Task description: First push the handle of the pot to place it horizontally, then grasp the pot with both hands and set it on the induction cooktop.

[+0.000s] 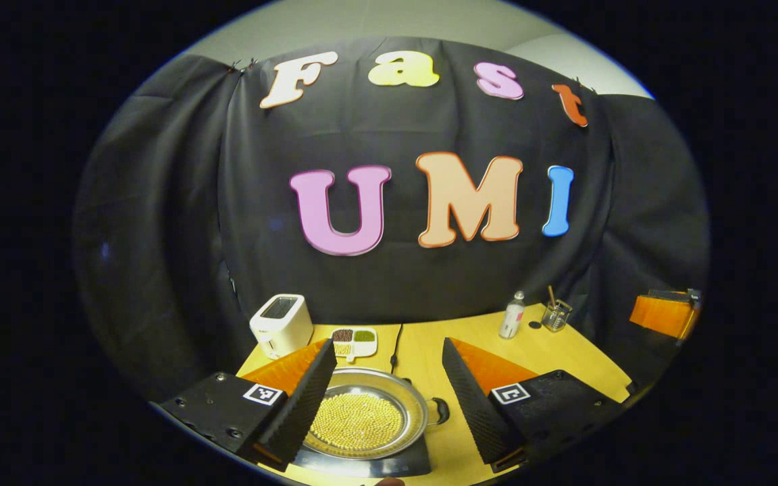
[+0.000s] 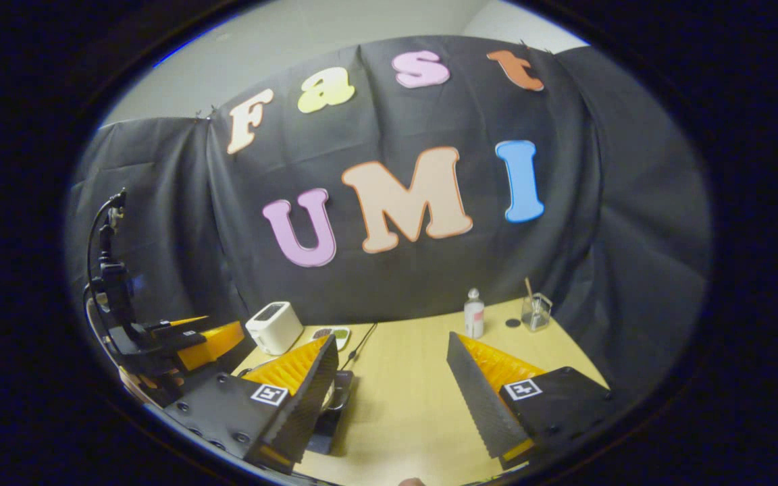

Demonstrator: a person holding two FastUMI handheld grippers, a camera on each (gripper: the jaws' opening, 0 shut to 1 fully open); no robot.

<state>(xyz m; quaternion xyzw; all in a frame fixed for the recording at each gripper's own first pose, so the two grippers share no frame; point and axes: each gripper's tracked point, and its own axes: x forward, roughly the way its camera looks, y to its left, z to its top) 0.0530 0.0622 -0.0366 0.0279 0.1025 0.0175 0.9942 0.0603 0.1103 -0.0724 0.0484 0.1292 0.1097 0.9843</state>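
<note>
Now the left gripper (image 1: 385, 388) hangs above the table with its fingers spread wide, gripping nothing. Right between those fingers sits the pot (image 1: 365, 418), a shallow metal pan carrying a bed of small yellow beads. It rests on the dark induction cooktop (image 1: 389, 466), with a short handle (image 1: 439, 410) sticking out sideways. Just beyond the pot lies a white divided dish (image 1: 354, 341), its compartments holding dark, green and yellowish grains. Beside that dish, to the pot's far left, stands a white toaster (image 1: 281, 325). Far off past the pot on the other side stand a small bottle (image 1: 513, 315) and a clear cup (image 1: 556, 314) with a stick in it.

Over to the right gripper (image 2: 392, 391): fingers wide apart too, empty, hovering over bare wooden table (image 2: 402, 398). By its left finger the cooktop's edge and a sliver of the pot's rim peek out.
</note>
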